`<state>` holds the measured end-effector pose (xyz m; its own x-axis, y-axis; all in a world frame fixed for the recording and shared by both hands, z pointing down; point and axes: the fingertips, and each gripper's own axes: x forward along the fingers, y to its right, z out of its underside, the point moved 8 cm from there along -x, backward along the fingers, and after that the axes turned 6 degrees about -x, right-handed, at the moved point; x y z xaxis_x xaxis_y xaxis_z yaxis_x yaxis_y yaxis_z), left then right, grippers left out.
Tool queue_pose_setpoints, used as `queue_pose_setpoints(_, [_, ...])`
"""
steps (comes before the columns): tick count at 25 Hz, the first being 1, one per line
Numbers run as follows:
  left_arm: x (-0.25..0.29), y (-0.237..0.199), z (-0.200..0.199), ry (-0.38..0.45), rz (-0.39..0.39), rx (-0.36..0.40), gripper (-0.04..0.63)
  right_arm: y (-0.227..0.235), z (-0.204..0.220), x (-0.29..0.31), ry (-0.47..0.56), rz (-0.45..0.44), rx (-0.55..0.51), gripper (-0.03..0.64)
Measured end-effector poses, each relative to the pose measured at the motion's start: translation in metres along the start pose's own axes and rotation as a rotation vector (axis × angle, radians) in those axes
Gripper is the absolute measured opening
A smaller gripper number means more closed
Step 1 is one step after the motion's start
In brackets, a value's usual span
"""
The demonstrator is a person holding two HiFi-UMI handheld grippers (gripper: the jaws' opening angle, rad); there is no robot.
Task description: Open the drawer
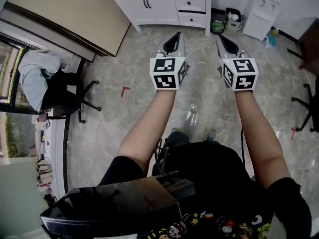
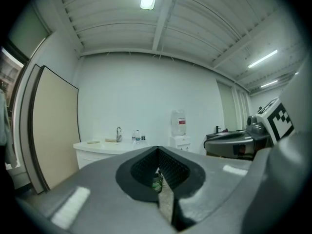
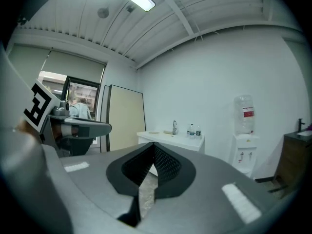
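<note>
- The left claw (image 1: pixel 175 37) is held out in front of the person over the grey stone floor (image 1: pixel 129 118). Its jaws are pressed together at the tips with nothing between them.
- The right claw (image 1: pixel 223 38) is level with it and just beside it, also closed tip to tip and empty.
- Each claw carries a black-and-white marker cube near the wrist, the left cube (image 1: pixel 168 72) and the right cube (image 1: pixel 240 73).
- The white cabinet (image 1: pixel 149 9) stands against the far wall, ahead of both claws and well apart from them.
- Two drawers sit stacked in the cabinet's right part, the upper drawer (image 1: pixel 190 4) over the lower drawer (image 1: pixel 192 19).
- Both drawer fronts are white and framed, each with a small dark handle at its middle.
- A thin dark slit runs between the two fronts; whether the upper one stands slightly out cannot be told.
- To the left of the drawers is a wider cabinet door (image 1: pixel 152 10) with two dark curved handles.
- The white counter (image 2: pixel 97 145) on top carries a faucet (image 2: pixel 118 133) and small bottles (image 2: pixel 138 137).
- A white water dispenser (image 1: pixel 264 9) stands to the right of the cabinet, with dark bins (image 1: pixel 225 20) between them.
- An office chair (image 1: pixel 62 93) draped with a pale garment stands at the left.
</note>
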<state>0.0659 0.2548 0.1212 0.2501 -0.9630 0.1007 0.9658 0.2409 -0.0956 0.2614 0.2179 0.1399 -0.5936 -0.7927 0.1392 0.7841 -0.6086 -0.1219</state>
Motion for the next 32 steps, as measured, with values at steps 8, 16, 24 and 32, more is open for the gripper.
queue_pose_setpoints(8, [0.082,-0.075,0.015,-0.006,-0.002,-0.008,0.000,0.008,0.028,0.110,-0.032,0.006,0.028,0.025])
queue_pose_setpoints(16, [0.249,-0.233,0.021,-0.057,0.116,-0.065,0.000,0.015,0.055,0.317,-0.136,0.139,0.101,0.025])
queue_pose_setpoints(24, [0.373,-0.312,0.042,-0.125,0.200,-0.052,0.000,0.043,0.075,0.460,-0.187,0.249,0.118,0.026])
queue_pose_setpoints(32, [0.505,-0.356,0.177,-0.095,0.155,-0.074,0.000,0.106,0.216,0.607,-0.179,0.296,0.115,0.071])
